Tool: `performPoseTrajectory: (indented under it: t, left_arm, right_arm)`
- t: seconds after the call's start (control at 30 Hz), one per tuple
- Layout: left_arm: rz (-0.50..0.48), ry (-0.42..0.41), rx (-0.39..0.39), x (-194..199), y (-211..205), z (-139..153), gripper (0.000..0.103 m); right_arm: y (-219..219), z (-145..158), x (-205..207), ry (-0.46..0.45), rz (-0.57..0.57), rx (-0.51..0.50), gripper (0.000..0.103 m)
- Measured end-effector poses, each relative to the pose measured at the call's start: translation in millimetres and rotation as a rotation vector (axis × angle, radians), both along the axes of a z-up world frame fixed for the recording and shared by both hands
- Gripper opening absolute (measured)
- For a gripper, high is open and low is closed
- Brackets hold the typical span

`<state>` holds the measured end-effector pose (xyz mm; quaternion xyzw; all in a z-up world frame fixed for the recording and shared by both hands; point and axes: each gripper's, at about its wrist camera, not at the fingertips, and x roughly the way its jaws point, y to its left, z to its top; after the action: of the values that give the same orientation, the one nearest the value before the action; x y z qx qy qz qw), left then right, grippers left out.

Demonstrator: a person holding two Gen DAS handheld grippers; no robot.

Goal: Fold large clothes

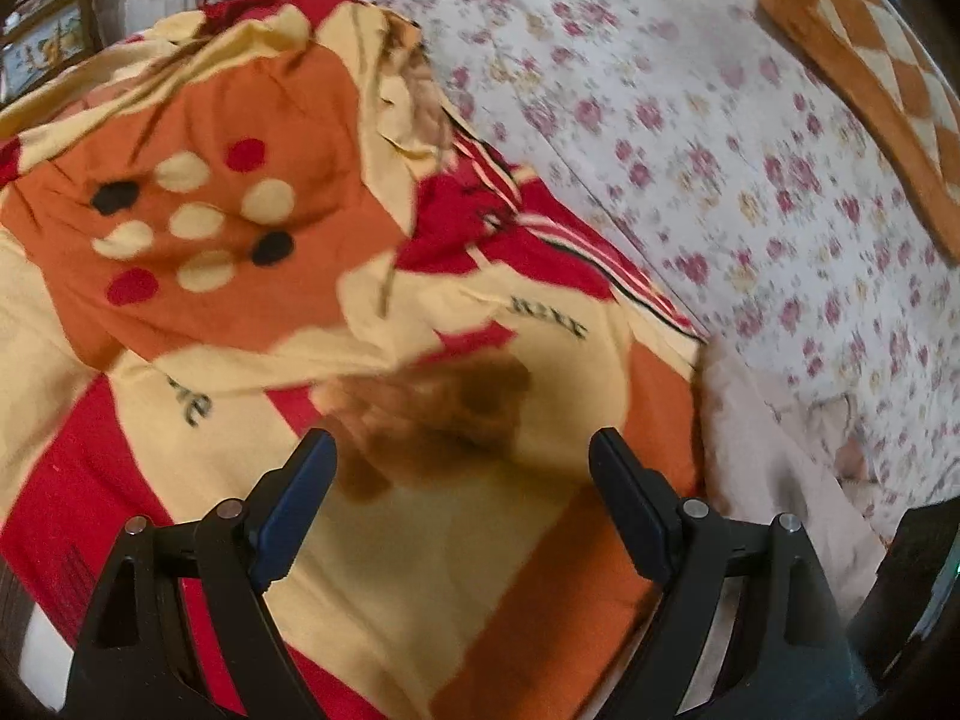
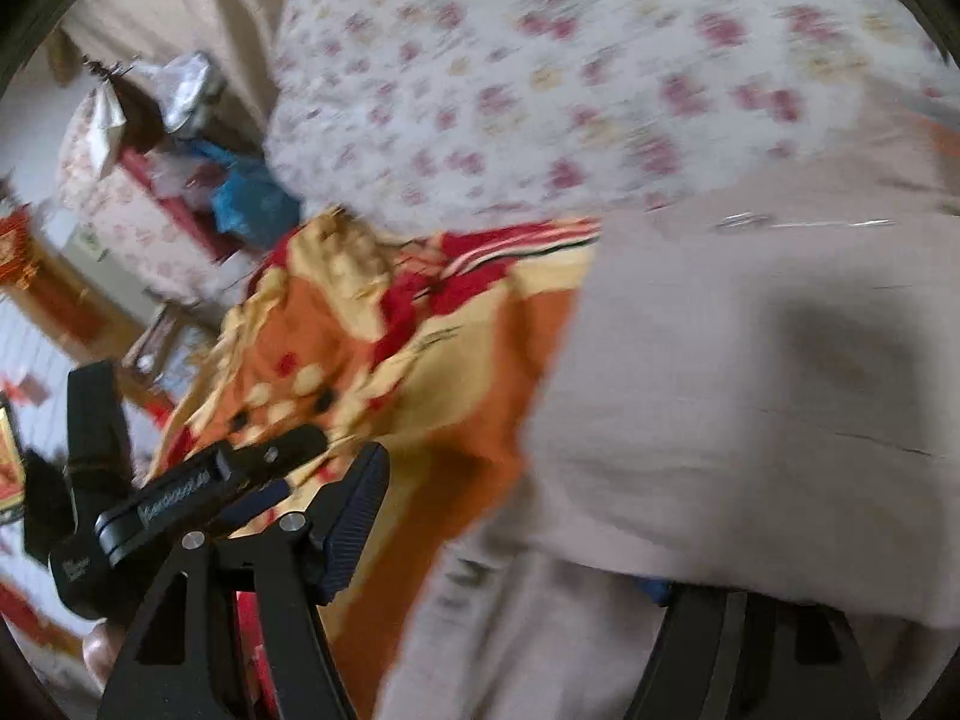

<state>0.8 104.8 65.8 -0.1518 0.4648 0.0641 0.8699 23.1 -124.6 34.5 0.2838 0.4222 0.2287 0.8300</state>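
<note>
A large orange, red and cream patterned cloth lies crumpled on the bed; its far part is bunched up, with dots on an orange patch. My left gripper is open and empty just above its near part. In the right wrist view the same cloth lies left of a pale beige garment. My right gripper is open; its left finger shows, and the beige garment drapes over the right finger, hiding it. The left gripper shows at the lower left.
The bed has a white sheet with pink flowers. An orange and cream checkered blanket lies at its far right. Beige fabric lies right of the patterned cloth. Cluttered furniture and bags stand beyond the bed's left side.
</note>
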Motion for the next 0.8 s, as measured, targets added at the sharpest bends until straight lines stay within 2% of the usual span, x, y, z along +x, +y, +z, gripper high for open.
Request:
performPoseTrajectory:
  t: [0.13,0.27,0.3,0.37,0.43,0.53,0.63,0.8]
  left_arm:
    - [0.038,-0.025,-0.008,2,17,6,0.087]
    - [0.099,-0.069,0.003,-1,30,13,0.087]
    - [0.096,-0.070,0.007,-1,30,13,0.087]
    - [0.077,-0.065,0.018,-1,26,13,0.087]
    - [0.048,-0.060,0.018,-1,19,12,0.087]
    - [-0.003,-0.062,0.007,-3,5,12,0.087]
    - [-0.074,-0.064,0.013,-7,-18,10,0.087]
    - [-0.227,-0.057,-0.009,-15,-66,6,0.087]
  right_arm:
    - [39,-8,9,0.004,0.047,-0.081,0.073]
    - [50,-12,10,0.007,0.047,-0.080,0.077]
    - [56,-12,11,0.007,0.057,-0.097,0.081]
    - [62,-9,9,-0.006,0.086,-0.149,0.081]
    - [59,-5,4,-0.004,0.104,-0.148,0.080]
    - [39,3,-12,0.044,0.101,-0.102,0.078]
    - [3,18,-47,0.029,0.075,-0.072,0.079]
    - [-73,39,-91,0.008,-0.051,-0.120,0.080]
